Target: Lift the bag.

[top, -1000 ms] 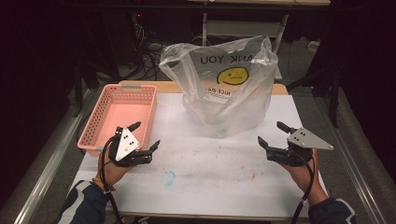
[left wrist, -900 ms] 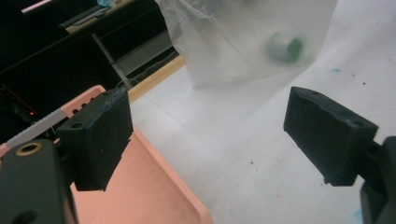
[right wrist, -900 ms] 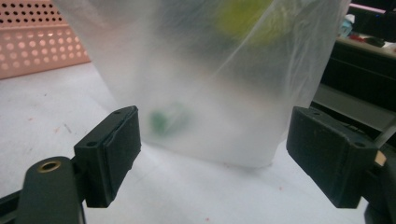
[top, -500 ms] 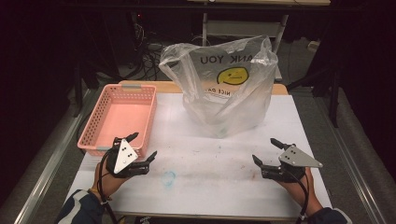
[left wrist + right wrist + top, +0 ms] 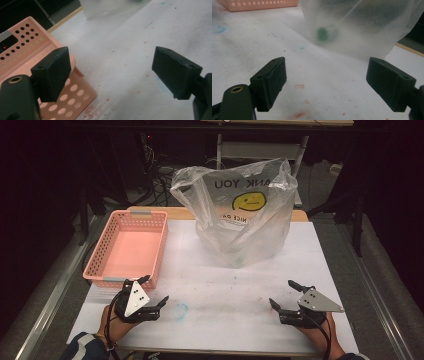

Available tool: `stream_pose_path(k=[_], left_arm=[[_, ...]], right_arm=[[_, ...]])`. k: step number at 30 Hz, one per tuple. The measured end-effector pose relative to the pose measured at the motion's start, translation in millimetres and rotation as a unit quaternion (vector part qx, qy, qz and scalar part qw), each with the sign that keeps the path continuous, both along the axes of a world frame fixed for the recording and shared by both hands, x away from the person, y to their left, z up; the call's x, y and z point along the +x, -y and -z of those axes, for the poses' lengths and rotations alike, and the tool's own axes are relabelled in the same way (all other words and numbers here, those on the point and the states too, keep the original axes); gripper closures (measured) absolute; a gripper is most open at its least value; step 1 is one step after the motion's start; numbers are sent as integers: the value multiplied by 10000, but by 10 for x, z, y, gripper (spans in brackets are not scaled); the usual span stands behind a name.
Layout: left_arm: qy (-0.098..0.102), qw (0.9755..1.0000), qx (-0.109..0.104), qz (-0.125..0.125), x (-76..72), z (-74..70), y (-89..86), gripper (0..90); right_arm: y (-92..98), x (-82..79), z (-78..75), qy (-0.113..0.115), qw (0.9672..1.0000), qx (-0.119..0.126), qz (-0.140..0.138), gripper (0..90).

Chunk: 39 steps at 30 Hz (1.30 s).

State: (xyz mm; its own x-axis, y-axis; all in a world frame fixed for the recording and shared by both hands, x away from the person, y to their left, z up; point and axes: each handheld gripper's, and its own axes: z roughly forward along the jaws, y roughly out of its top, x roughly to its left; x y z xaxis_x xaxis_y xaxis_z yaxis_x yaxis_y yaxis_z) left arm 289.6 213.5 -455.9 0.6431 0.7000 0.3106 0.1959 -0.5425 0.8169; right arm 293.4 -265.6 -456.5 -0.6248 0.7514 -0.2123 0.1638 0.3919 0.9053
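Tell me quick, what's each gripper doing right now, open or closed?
Left gripper: open, holding nothing, beside the pink basket.
Right gripper: open, holding nothing, facing the plastic bag.

Your left gripper (image 5: 110, 75) hangs over the white table cover (image 5: 130, 50) with its two black jaws spread wide and nothing between them. Your left-hand jaw sits above the near corner of the pink basket (image 5: 75, 92), whose perforated wall runs off to the upper left. Small red specks dot the cover, and the foot of a clear plastic bag (image 5: 105, 7) shows at the top
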Motion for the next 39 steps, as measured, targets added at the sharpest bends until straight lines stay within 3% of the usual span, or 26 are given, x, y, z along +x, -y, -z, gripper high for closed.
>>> stream_pose_path(k=[6,23,39], left_arm=[[-56,10000,9,53,-3,1,-16,153],[-66,10000,-5,63,1,-1,-27,153],[-127,9997,-209,43,16,-35,-43,153]], right_arm=[[-19,-2,1,-54,9999,-106,-23,174],[-23,-26,-31,32,9999,-82,-53,174],[-23,-17,-42,37,10000,-66,-48,174]])
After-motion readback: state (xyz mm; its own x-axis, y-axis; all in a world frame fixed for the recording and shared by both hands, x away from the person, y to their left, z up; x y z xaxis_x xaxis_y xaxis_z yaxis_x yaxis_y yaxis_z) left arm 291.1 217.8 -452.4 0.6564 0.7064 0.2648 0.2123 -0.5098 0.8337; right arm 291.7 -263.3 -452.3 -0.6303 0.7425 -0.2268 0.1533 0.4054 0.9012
